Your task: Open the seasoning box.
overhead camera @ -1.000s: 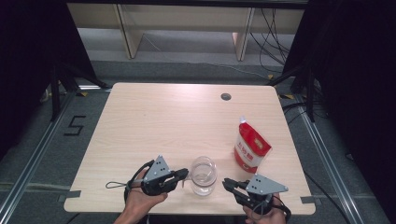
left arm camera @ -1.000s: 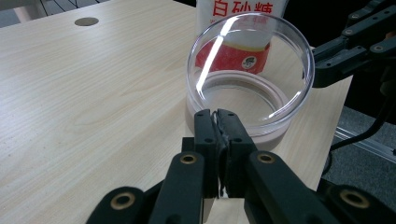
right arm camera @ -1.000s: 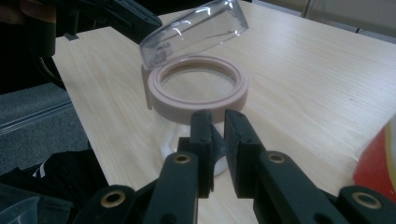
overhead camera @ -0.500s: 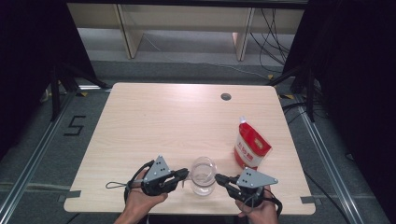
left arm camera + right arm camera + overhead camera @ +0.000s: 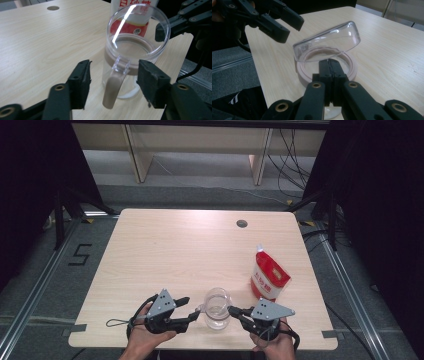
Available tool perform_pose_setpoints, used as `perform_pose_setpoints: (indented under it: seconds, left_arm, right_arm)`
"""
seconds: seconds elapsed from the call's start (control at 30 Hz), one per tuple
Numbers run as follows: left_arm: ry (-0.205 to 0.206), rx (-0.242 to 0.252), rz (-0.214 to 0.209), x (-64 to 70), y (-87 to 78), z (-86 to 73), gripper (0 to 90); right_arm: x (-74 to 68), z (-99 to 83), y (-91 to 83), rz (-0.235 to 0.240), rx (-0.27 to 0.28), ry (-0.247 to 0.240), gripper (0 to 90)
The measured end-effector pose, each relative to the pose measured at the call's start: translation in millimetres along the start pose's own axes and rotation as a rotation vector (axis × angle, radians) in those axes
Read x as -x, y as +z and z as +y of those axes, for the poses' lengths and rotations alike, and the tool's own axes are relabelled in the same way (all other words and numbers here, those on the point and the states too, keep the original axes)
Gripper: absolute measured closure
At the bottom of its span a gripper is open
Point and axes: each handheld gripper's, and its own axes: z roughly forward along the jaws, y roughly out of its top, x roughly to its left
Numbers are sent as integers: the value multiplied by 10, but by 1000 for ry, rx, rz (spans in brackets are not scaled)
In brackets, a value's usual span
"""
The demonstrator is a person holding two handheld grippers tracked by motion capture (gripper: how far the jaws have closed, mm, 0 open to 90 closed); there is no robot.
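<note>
1. the left gripper point(image 5: 189, 312) is wide open and holds nothing; the handle of the clear mug point(image 5: 218, 307) stands between its jaws, not touched.
2. the right gripper point(image 5: 235, 312) is closed together, its tips at the mug's rim on the opposite side.
3. the red pouch point(image 5: 269, 276) stands just beyond the right gripper.

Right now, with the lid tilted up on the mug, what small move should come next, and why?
Probably close the left gripper on the mug's handle: its jaws stand open on either side of it, not touching, while the right gripper, shut at the mug rim, has the lid tilted up. A steadied mug should ease opening.
</note>
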Motion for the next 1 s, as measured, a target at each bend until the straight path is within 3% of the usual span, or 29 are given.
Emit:
perform_pose_setpoints:
  seconds: [0.03,0.07,0.13,0.17,0.2,0.27,0.3,0.43,0.5,0.57,0.63,0.67,1.0]
  left_arm:
    - [-7,-18,0,5,-3,-27,369]
    - [-6,-32,2,8,-6,-54,345]
    - [-6,-36,-1,9,-11,-111,311]
    - [-9,-39,1,7,-18,-134,296]
    - [-7,-44,2,-2,-25,-154,281]
    - [-10,-53,8,-19,-46,-193,257]
    - [-20,-57,13,-23,-59,-209,245]
    - [-14,-59,45,-55,-118,-277,185]
    - [-19,-62,57,-53,-147,-316,182]
    - [-13,-74,70,-55,-171,-353,178]
    - [3,-84,66,-77,-188,-383,175]
    - [-18,-86,72,-73,-194,-401,175]
    - [-15,-112,85,-97,-211,-506,174]
  right_arm:
    - [-1,6,4,21,-6,4,900]
    - [-7,11,5,2,-3,1,900]
    - [-5,24,7,9,-5,-4,900]
    - [9,32,16,7,11,-34,900]
    - [-11,36,13,7,4,-6,900]
    - [-19,49,9,3,1,4,900]
    - [-10,56,20,14,9,-13,900]
    - [-31,83,25,7,8,-3,900]
    - [-16,103,48,11,28,-46,900]
    - [-53,114,50,12,15,-1,900]
    - [-43,131,71,28,24,-21,900]
    - [-47,139,79,22,31,-31,900]
    - [-98,165,136,31,40,-29,900]
